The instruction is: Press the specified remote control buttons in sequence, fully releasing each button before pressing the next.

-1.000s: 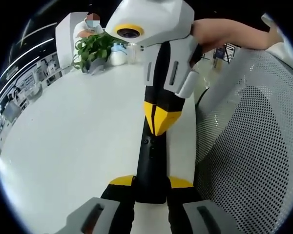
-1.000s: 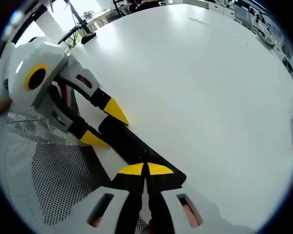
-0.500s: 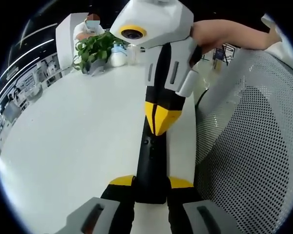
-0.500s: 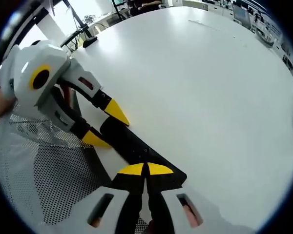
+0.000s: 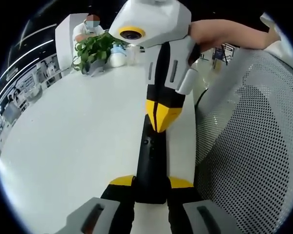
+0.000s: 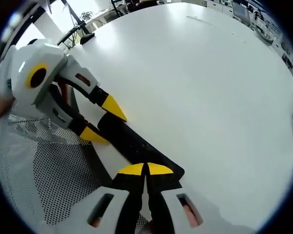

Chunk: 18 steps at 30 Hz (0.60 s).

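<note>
A long black remote control (image 5: pixel 149 161) lies on the white table (image 5: pixel 63 146) near its edge. My left gripper (image 5: pixel 150 181) is shut on the remote's near end, one yellow-tipped jaw on each side. My right gripper (image 5: pixel 161 117) comes down from the top of the left gripper view, shut, its joined yellow tips touching the remote's top face. In the right gripper view the right gripper (image 6: pixel 146 169) rests shut on the remote control (image 6: pixel 132 144), and the left gripper (image 6: pixel 102 122) straddles the remote's far end. Which button lies under the tips is hidden.
A white mesh chair (image 5: pixel 249 146) stands close against the table edge beside the remote, also seen as mesh chair (image 6: pixel 44 170). At the table's far end are a potted plant (image 5: pixel 93 48), a white bottle (image 5: pixel 118 57) and a seated person. Bare table (image 6: pixel 210 87) spreads wide.
Almost nothing: the right gripper's tips have shifted only a few pixels on the remote. The left gripper keeps its hold and the remote stays in place.
</note>
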Each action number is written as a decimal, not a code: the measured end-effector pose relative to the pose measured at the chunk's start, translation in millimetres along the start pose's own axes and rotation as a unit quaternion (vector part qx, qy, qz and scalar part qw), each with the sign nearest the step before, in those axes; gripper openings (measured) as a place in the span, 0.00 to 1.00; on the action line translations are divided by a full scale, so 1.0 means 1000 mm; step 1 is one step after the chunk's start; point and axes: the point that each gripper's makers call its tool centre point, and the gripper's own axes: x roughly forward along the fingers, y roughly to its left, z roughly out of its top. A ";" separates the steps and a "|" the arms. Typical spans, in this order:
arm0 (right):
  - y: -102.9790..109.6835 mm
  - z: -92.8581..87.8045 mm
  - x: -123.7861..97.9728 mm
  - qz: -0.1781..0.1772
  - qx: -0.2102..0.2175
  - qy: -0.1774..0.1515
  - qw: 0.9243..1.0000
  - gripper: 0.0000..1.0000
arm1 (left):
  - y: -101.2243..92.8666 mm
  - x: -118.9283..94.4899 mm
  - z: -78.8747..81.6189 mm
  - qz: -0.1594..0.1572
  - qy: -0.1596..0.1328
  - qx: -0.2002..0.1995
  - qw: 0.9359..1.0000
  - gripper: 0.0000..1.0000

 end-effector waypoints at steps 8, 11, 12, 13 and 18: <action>-0.002 -0.004 -0.002 0.001 0.013 0.007 1.000 0.00 | 0.000 0.000 0.000 0.000 0.000 0.000 1.000 0.24; -0.001 -0.005 -0.002 0.000 0.011 0.009 1.000 0.00 | -0.001 0.000 0.000 -0.001 0.000 0.000 1.000 0.24; -0.001 -0.005 -0.002 0.000 0.010 0.009 1.000 0.00 | 0.000 0.000 0.000 -0.001 0.000 0.000 1.000 0.24; -0.001 -0.005 -0.002 0.000 0.010 0.009 1.000 0.00 | 0.000 0.000 0.000 -0.001 0.000 0.001 1.000 0.24; -0.001 -0.005 -0.002 0.003 0.016 0.006 1.000 0.00 | 0.000 0.000 0.000 -0.002 0.000 0.000 1.000 0.25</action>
